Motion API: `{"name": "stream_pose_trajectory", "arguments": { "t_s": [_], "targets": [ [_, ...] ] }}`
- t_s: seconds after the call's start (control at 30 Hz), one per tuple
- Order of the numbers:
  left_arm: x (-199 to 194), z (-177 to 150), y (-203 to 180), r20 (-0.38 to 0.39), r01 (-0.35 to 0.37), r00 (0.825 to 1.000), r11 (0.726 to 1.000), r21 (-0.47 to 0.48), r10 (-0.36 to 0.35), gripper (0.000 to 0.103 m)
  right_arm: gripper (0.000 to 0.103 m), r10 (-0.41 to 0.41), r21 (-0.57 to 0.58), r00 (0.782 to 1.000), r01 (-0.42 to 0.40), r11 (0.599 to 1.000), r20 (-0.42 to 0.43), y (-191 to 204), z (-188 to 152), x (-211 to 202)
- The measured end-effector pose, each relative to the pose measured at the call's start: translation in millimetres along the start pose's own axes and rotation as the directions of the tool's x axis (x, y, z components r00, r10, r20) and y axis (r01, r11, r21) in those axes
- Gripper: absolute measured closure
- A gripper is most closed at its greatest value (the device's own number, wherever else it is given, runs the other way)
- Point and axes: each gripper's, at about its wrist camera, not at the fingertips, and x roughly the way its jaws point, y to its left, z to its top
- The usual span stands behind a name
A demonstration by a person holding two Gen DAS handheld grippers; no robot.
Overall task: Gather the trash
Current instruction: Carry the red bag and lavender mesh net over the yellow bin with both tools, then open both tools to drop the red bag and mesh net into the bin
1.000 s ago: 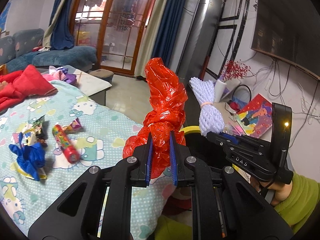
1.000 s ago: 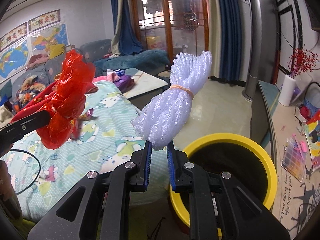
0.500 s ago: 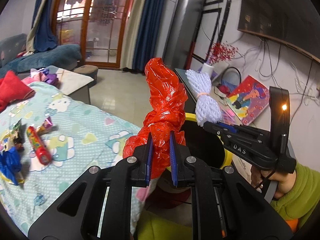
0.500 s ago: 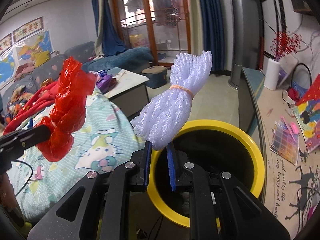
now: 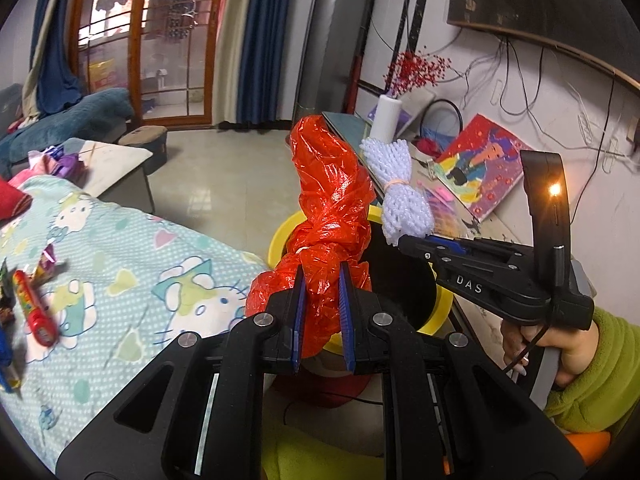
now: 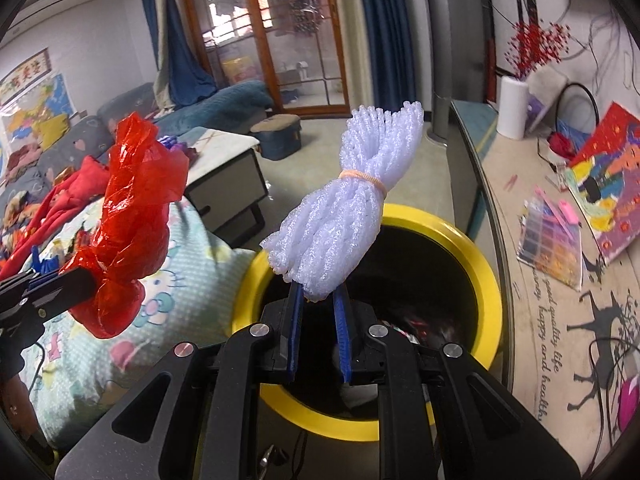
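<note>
My left gripper (image 5: 322, 276) is shut on a crumpled red plastic bag (image 5: 329, 204), which stands up between its blue pads. A bundle of white foam netting (image 6: 344, 204) tied with a rubber band is clamped in my right gripper (image 6: 318, 296), directly over the mouth of a yellow-rimmed trash bin (image 6: 486, 276). In the left wrist view the bin (image 5: 280, 232) lies just behind the red bag, with the right gripper (image 5: 404, 238) and its netting (image 5: 400, 192) above it. In the right wrist view the red bag (image 6: 128, 224) hangs left of the bin, over the bed.
A bed with a cartoon-print cover (image 5: 120, 256) lies to the left, with a red tube (image 5: 34, 308) and other wrappers on it. A long low table (image 6: 560, 280) with a painting (image 5: 480, 176) and a white vase (image 6: 512, 108) runs along the right. A person's hand in a green sleeve (image 5: 580, 368) holds the right gripper.
Both grippers have moved toward the bin and lower. The netting now hangs over the bin's opening, and the red bag has come up to the bin's near edge. Both grips are unchanged.
</note>
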Motion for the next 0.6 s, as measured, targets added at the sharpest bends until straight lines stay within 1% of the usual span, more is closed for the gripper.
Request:
{"name": "stream_pose_trajectory", "arguments": {
  "t_s": [0.23, 0.6],
  "targets": [
    [16.2, 2.2, -11.6, -0.032, 0.001, 0.999, 0.999, 0.032, 0.000, 0.093, 0.088, -0.007, 0.029, 0.999, 0.009, 1.000, -0.039, -16.0, -8.2, 8.1],
    [49.1, -0.7, -25.1, -0.101, 0.015, 0.995, 0.998, 0.068, -0.008, 0.093, 0.088, -0.003, 0.068, 0.995, 0.010, 0.998, -0.101, -30.5, -21.8, 22.5]
  ]
}}
